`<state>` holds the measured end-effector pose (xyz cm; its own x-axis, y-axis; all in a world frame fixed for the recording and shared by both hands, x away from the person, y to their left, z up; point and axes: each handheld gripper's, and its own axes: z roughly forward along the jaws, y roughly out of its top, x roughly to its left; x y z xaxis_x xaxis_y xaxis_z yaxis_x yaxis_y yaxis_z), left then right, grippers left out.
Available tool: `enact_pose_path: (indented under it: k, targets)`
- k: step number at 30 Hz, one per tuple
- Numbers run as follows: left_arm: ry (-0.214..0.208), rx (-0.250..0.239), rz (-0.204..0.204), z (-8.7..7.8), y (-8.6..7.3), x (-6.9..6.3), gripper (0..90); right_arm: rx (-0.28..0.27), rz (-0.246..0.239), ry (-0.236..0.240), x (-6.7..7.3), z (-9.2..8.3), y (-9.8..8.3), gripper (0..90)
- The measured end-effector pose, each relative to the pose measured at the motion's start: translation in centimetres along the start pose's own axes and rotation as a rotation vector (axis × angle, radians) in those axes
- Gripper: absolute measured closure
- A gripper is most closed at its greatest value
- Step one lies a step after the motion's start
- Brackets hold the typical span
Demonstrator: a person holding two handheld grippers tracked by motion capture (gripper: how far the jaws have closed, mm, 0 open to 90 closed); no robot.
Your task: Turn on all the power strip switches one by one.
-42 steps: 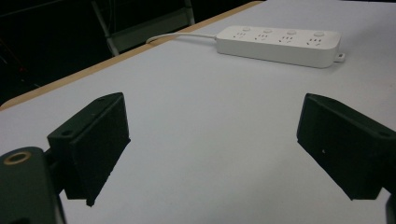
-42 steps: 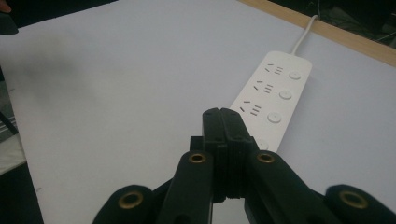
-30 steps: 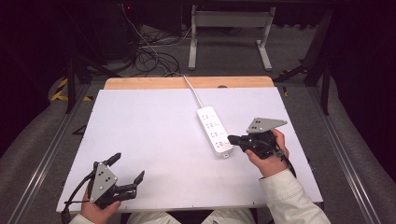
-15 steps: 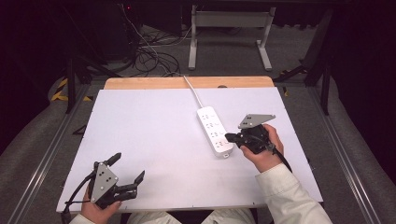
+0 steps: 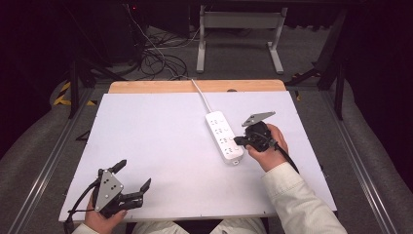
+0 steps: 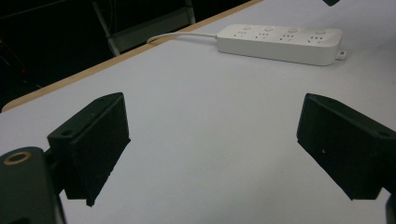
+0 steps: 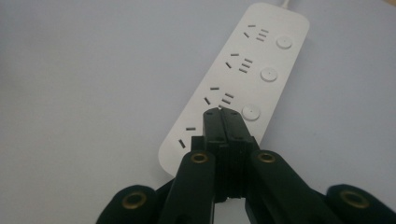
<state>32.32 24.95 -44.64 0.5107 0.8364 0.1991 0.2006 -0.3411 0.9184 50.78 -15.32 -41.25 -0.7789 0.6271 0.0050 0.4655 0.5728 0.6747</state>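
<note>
A white power strip point(image 5: 223, 136) lies on the white table point(image 5: 160, 146), right of its middle, with its cord running off the far edge. It has several sockets, each with a round button point(image 7: 251, 112). My right gripper point(image 5: 237, 141) is shut with nothing between its jaws; its tips point(image 7: 221, 113) hover over the strip point(image 7: 238, 79) near the end socket and the button beside it. Whether they touch the strip I cannot tell. My left gripper point(image 5: 131, 178) rests at the table's near left corner, open and empty. From there the strip point(image 6: 280, 39) lies far ahead between its fingers point(image 6: 91, 140).
A wooden strip point(image 5: 195, 87) runs along the table's far edge. Behind it, cables point(image 5: 160, 58) lie on the floor beside a metal frame point(image 5: 238, 29). Wide bare table surface lies between the two grippers.
My right gripper has moved left and down, from beside the power strip onto its near end. My left gripper has stayed put.
</note>
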Motion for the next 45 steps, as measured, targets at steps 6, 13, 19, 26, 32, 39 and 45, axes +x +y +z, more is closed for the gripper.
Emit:
enact_pose_path:
  k: [6,13,19,26,32,39,45]
  targets:
    - [-0.004,0.0,0.004,0.0,0.0,0.0,9.6,0.041,0.01,-0.007,-0.3,0.9,-0.1,90.0]
    - [-0.005,0.002,0.003,0.0,0.0,0.0,9.6,0.079,0.003,-0.027,-0.5,1.7,-0.1,90.0]
    - [-0.006,0.004,0.004,0.0,0.0,0.0,9.6,0.107,-0.002,-0.027,-0.7,2.3,-0.2,90.0]
    - [-0.005,0.004,0.004,0.0,0.0,0.0,9.6,0.123,-0.001,-0.023,-0.6,2.7,-0.5,90.0]
    - [-0.004,0.005,0.005,0.0,0.0,-0.1,9.6,0.121,0.0,-0.02,-0.6,3.0,-0.7,90.0]
    - [-0.005,0.006,0.004,0.0,0.0,-0.1,9.6,0.12,-0.006,-0.028,-0.5,3.0,-0.7,90.0]
    - [-0.002,0.006,0.004,0.0,0.0,-0.1,9.6,0.116,-0.001,-0.03,-0.5,3.0,-0.9,90.0]
